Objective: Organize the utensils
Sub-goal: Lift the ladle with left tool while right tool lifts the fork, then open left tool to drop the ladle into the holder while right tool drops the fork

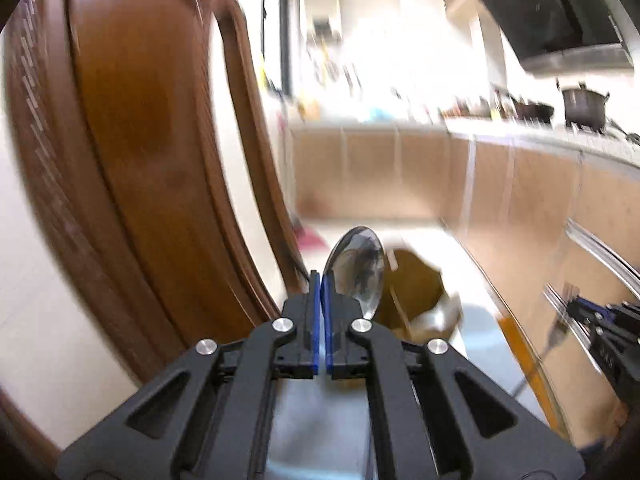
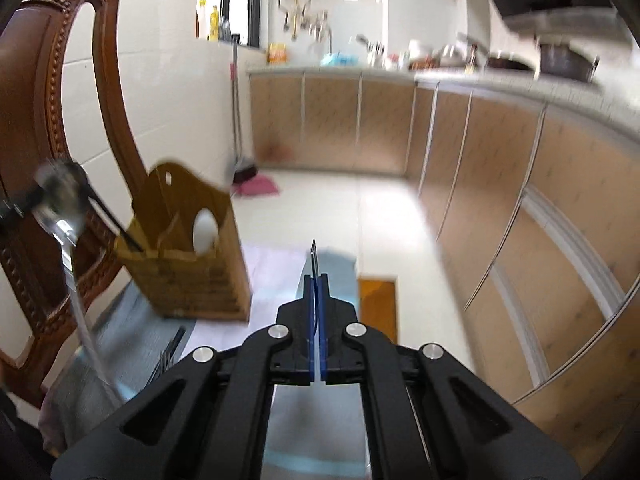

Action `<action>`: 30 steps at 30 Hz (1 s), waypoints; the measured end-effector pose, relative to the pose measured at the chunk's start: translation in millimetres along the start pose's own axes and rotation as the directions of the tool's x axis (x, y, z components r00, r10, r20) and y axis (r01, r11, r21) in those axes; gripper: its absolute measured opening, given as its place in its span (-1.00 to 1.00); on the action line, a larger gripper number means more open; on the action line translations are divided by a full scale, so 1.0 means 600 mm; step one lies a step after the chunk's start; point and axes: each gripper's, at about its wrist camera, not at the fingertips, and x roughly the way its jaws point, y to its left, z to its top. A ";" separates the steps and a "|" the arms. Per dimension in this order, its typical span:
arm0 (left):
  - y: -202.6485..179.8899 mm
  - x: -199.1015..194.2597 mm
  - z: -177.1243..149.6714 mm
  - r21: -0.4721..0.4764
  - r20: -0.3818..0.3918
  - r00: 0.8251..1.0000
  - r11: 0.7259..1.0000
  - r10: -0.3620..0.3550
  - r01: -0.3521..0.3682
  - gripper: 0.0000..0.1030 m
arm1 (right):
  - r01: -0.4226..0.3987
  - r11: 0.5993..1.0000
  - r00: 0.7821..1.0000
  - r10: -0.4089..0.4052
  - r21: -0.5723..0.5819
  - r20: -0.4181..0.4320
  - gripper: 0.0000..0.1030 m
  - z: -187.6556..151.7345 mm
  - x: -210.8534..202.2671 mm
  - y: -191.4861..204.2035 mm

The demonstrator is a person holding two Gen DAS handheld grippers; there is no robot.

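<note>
Left wrist: left gripper point(image 1: 322, 280) clamps spoon point(image 1: 356, 268) upright | right gripper point(image 2: 317, 280) pinches fork point(image 2: 315, 256)

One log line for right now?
left: shut on spoon | right: shut on fork | holder: on table, white spoon inside | both utensils not yet in holder

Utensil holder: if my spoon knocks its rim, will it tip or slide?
The utensil holder looks taller than its base is wide, so a knock near the rim could rock it. Its thick wooden walls suggest enough weight to resist a light touch. The spoon in the left gripper is smooth metal, likely to glance off.
</note>
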 end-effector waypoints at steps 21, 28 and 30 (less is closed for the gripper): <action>-0.013 0.046 0.151 -0.026 0.303 0.847 0.892 0.437 -0.451 -0.98 | -0.110 0.992 0.957 0.090 0.056 0.277 -0.96 0.210 -0.080 0.030; -0.054 0.130 0.105 0.053 0.313 0.830 0.864 0.462 -0.501 -0.98 | -0.040 0.999 0.958 0.045 -0.023 0.285 -0.96 0.219 0.001 0.081; -0.057 0.144 0.096 0.058 0.297 0.839 0.869 0.455 -0.492 -0.98 | -0.049 0.998 0.966 0.058 -0.043 0.250 -0.96 0.204 0.036 0.095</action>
